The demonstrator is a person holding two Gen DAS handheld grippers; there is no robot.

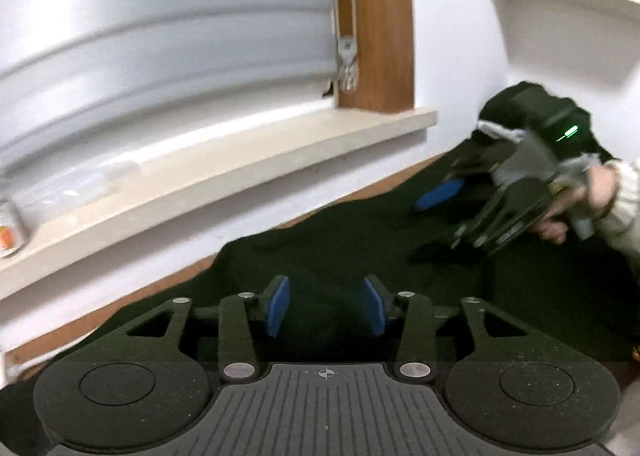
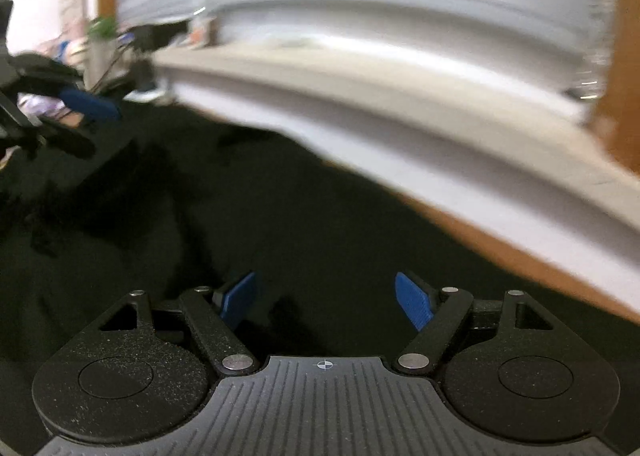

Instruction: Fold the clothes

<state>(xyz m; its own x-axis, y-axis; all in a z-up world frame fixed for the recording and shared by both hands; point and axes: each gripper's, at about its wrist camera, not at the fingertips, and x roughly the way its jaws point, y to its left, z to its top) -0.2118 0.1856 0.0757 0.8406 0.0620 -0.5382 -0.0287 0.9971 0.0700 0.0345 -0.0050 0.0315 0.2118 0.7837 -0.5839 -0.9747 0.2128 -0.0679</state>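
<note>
**Q:** Where is the garment, and how will it handle?

**A:** The dark green, matte-knit cloth garment (image 1: pixel 328 240) lies spread on the brown wooden counter (image 1: pixel 132 296), directly below the cream stone windowsill (image 1: pixel 224 172). It appears soft, limp and light. It should drape and fold without resistance, but will not hold a crease unless pressed flat. The surface looks slightly fuzzy, so slipping seems unlikely.

**Q:** State of the tongs?

**A:** The left tongs (image 1: pixel 326 306) are partly spread above the garment, below the windowsill; nothing sits between the blue ribbed pads (image 1: pixel 278 304). The right tongs (image 2: pixel 328 300) are spread wide, also empty, further along the windowsill toward the brown wooden window frame (image 1: pixel 384 24).

**Q:** Where should hold be taken?

**A:** At an edge or corner, probably the hem nearest the windowsill. Pinch a single layer fully between the pads. A mid-panel pinch would likely bunch the fabric. Seams cannot be made out; both views are blurred.

**Q:** Other materials?

**A:** White slatted shutter (image 1: pixel 160 36) above the windowsill: hard, ridged.
</note>
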